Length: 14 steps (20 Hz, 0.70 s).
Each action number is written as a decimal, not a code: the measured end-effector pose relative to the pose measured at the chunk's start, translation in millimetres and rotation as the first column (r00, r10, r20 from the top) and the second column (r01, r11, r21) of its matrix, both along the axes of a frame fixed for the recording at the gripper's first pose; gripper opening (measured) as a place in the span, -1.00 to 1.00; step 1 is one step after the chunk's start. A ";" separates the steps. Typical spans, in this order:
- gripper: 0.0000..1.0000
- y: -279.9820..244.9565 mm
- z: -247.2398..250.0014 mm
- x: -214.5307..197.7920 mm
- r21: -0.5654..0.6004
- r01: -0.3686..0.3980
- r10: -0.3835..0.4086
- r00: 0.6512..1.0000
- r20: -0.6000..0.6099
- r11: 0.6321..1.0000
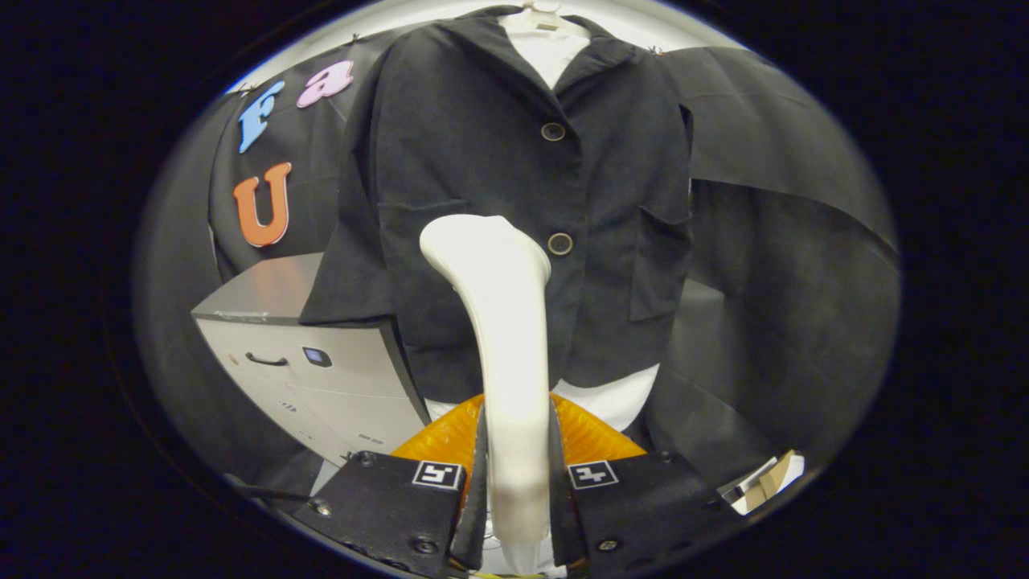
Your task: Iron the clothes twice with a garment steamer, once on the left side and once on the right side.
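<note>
A dark buttoned jacket (pixel 514 161) hangs on a hanger over a white shirt (pixel 547 48), straight ahead of the fingers. A white garment steamer (pixel 502 322) stands upright between the fingers, its handle clamped by both. Its broad head reaches up in front of the jacket's lower left half, just left of the lower button (pixel 560 243). I cannot tell whether the head touches the cloth. My gripper (pixel 514 482) is shut on the steamer's handle. An orange ribbed part (pixel 591 434) shows just behind the fingers, below the jacket's hem.
A grey box-shaped machine (pixel 321 362) with a dark handle and a small screen stands left of the jacket, partly under its sleeve. Black cloth covers the wall behind and to the right. A small cardboard piece (pixel 768 482) lies low on the right.
</note>
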State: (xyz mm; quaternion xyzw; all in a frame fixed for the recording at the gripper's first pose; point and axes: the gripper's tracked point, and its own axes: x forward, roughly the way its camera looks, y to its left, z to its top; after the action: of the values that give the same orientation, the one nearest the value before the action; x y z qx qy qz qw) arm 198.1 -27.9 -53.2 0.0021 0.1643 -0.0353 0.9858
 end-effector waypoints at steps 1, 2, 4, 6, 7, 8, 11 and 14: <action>-0.30 -2.9 3.6 -5.4 0.013 0.006 -0.006 1.000 0.007 1.000; -0.30 -7.5 8.6 -11.7 0.020 0.014 -0.014 1.000 0.017 1.000; -0.31 -20.3 20.8 -27.4 0.041 0.038 -0.040 0.998 0.041 0.998; -0.31 -36.5 37.0 -43.8 0.061 0.063 -0.067 0.996 0.066 0.996; -0.31 -45.1 45.0 -51.4 0.068 0.075 -0.081 0.993 0.081 0.995; -0.31 -55.6 54.5 -57.9 0.071 0.089 -0.096 0.991 0.096 0.993; -0.31 -89.3 87.2 -73.5 0.086 0.133 -0.144 0.979 0.146 0.987; -0.31 -120.7 123.9 -75.4 0.106 0.163 -0.181 0.964 0.195 0.981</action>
State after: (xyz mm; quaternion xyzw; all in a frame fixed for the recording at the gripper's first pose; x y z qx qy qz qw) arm 122.7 -148.7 70.7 0.0641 0.0630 -0.1129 0.9895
